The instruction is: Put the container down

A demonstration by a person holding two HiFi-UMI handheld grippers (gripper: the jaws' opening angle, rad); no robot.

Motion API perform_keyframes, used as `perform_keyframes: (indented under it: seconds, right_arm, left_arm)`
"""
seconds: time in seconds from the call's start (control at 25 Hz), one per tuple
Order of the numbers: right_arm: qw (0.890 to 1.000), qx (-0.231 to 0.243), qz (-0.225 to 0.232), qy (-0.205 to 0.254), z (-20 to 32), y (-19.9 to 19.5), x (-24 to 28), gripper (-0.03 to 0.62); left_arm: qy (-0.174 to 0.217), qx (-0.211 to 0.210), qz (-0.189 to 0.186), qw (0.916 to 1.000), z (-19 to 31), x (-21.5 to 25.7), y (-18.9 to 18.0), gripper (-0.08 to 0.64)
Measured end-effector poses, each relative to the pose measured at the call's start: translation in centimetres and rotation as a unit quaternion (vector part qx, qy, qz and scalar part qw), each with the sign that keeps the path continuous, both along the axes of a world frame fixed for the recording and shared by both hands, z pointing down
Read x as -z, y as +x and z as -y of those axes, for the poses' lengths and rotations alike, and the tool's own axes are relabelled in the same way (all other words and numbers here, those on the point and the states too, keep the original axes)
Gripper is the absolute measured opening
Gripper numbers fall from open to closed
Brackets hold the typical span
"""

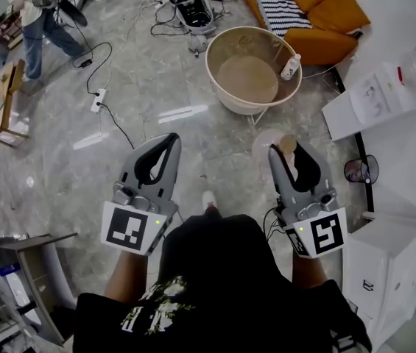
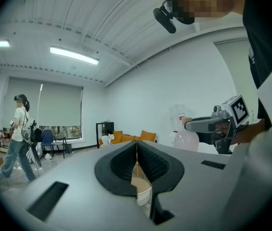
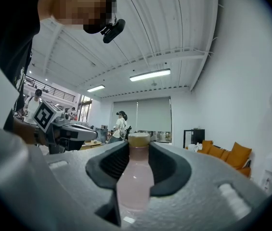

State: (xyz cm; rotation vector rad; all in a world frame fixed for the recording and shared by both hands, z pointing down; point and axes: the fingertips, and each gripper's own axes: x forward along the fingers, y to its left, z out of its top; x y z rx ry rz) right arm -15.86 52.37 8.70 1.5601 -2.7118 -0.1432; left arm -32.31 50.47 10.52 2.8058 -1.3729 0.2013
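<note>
Head view: I count two grippers, two bottles and one tub. My left gripper (image 1: 169,142) sits at 8 o'clock with its jaws pressed together and nothing in them. My right gripper (image 1: 288,151) at 4 o'clock pinches the bottle (image 1: 287,142), tan cap up, in the air above the floor. At 1 o'clock stands the tub (image 1: 212,70), round and beige; the one thing I can make out in it is a white bottle (image 1: 290,67) leaning on its inner wall. One orange sofa (image 1: 318,20) lies past it, and one person (image 1: 34,20) stands at 10 o'clock.

Left gripper view: the pads meet in a thin line, empty. At 3 o'clock I see the right gripper (image 2: 193,124) carrying the bottle (image 2: 186,139). One person (image 2: 18,138) at 9 o'clock.

Right gripper view: both pads clamp the bottle (image 3: 135,182) at its neck, just under the cap. It looks pale pink through the wall; how full it is, I cannot tell. The left gripper (image 3: 85,134) shows at 9 o'clock.
</note>
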Motion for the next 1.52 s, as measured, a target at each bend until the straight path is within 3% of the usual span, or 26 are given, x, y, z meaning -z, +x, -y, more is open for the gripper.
perform_keyframes:
  seconds: [0.6,0.92,1.52]
  right_arm:
    - [1.0,-0.024,-0.007,-0.002,3.2,-1.3,-0.6,0.118]
    - [1.0,-0.02,-0.011,0.006,5.5,-1.6,-0.5,0.118]
    - [1.0,-0.029,-0.013,0.001,13.5,-1.8,-0.3,0.12]
  left_arm:
    - [-0.008,-0.01,0.002,0.9999,3.1,-1.5,-2.3,0.012]
    - [-0.007,0.008,0.0,0.9999,4.9,-1.8,-3.9,0.012]
    - [-0.009,0.005,0.0,1.0,13.0,-1.7,-4.3,0.012]
